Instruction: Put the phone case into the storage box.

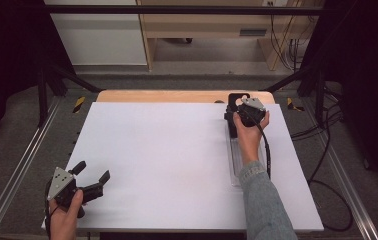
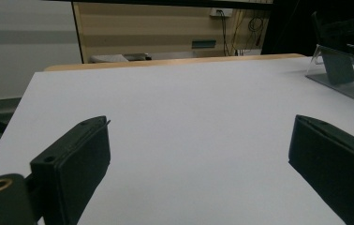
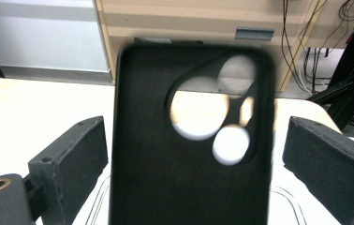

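Black phone case (image 3: 165, 154) betw. wide-open right gripper (image 3: 194, 154) jaws, no readable text, left gripper (image 1: 91, 176) open, empty.

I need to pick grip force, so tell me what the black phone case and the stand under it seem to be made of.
The black phone case looks like matte plastic or rubbery silicone: dull, no glare, fine brushed-looking texture, though blur leaves that open. The stand looks like clear acrylic or similar hard plastic: the table shows through it and its edges catch light. The right gripper has its jaws open on either side of the case.
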